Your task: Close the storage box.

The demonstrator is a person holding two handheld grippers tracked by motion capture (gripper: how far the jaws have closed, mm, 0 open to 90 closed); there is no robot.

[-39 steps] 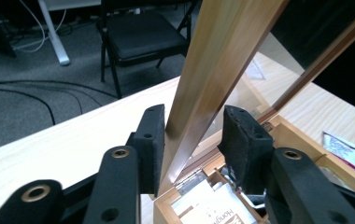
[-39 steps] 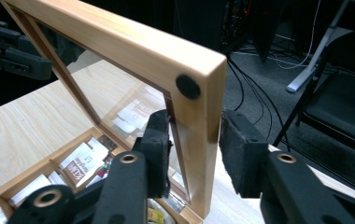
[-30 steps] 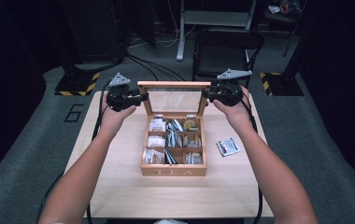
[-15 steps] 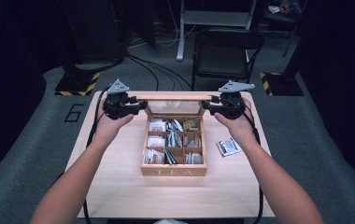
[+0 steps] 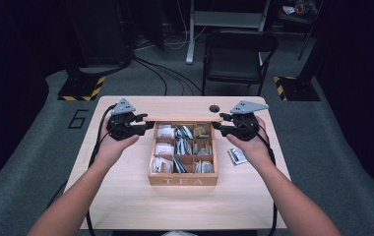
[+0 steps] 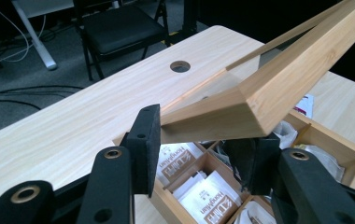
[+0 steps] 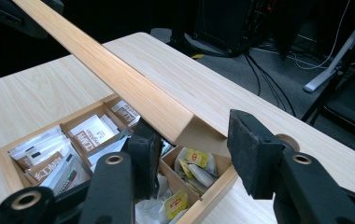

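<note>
My left gripper [image 5: 146, 126] has just been loosening at the corner of the lid [image 5: 182, 118] (whether its pads still press, I can't tell). The lid has tipped down from upright over the tea box [image 5: 183, 181] mid-table. The jaws of my right gripper [image 5: 218, 127] have just widened and stand apart around the other corner, so closing looks nearly done.

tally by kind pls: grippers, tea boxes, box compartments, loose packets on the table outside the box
Grippers: 2, left gripper, right gripper
Tea box: 1
Compartments: 9
Loose packet on the table: 1
Total: 13
</note>
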